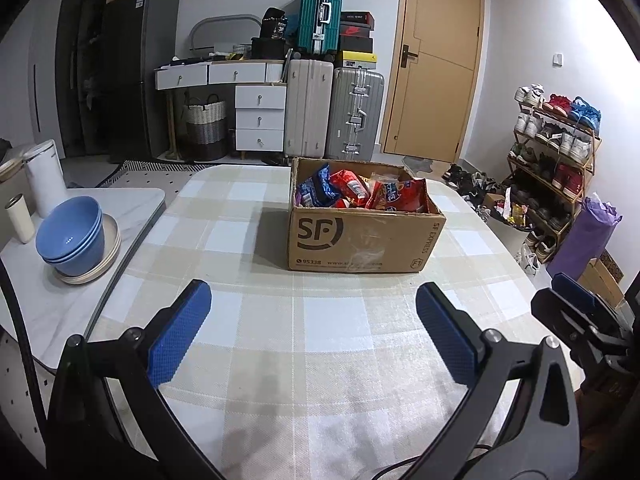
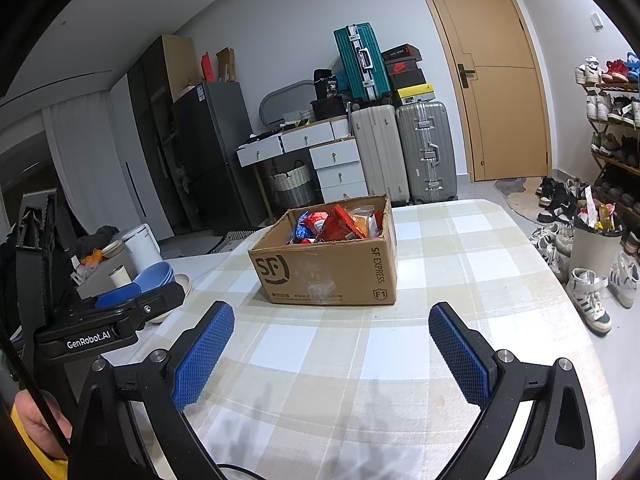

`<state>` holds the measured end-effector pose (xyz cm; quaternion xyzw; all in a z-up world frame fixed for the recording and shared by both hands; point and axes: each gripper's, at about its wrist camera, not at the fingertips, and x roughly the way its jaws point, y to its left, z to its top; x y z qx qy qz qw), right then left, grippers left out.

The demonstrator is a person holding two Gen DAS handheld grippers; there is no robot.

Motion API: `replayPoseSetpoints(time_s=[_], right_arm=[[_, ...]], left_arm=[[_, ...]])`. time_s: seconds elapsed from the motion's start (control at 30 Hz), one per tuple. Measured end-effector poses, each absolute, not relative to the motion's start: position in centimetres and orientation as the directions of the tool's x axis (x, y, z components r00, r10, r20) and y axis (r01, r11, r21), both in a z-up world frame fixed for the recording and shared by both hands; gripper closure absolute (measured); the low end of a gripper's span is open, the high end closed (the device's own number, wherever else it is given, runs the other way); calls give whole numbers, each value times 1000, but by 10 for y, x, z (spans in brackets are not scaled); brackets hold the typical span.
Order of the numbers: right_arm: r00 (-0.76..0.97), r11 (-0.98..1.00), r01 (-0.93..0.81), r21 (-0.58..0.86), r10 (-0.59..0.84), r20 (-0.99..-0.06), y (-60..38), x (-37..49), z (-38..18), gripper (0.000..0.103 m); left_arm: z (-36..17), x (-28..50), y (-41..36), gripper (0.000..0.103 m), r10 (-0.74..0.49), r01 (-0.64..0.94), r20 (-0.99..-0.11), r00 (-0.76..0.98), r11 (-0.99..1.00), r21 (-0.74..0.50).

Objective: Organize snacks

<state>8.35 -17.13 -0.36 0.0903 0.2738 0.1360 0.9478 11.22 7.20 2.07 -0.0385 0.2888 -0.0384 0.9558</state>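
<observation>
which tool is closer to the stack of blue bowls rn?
Left. The left tool hangs open over the tablecloth just right of the blue bowls; the right tool, also open, sits further right, beyond the left one.

Brown cardboard box [image 1: 362, 236] on beige-and-white checked tablecloth [image 1: 304, 332]; blue bowls [image 1: 70, 234].

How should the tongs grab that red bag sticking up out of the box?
Probably from above, pinching the top edge of the red bag. It stands above the box rim at the near right corner, and the walls block any approach from the side. Both tongs are open.
</observation>
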Motion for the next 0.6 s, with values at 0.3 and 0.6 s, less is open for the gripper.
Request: replayPoseSetpoints(time_s=[0.3, 0.6], right_arm=[[812, 946, -209, 248, 309, -495, -171, 84, -4, 3], [810, 946, -208, 248, 309, -498, -171, 83, -7, 3]], left_arm=[[19, 113, 72, 1, -102, 59, -554, 827, 994, -95], [15, 113, 73, 1, -107, 72, -562, 820, 994, -84]])
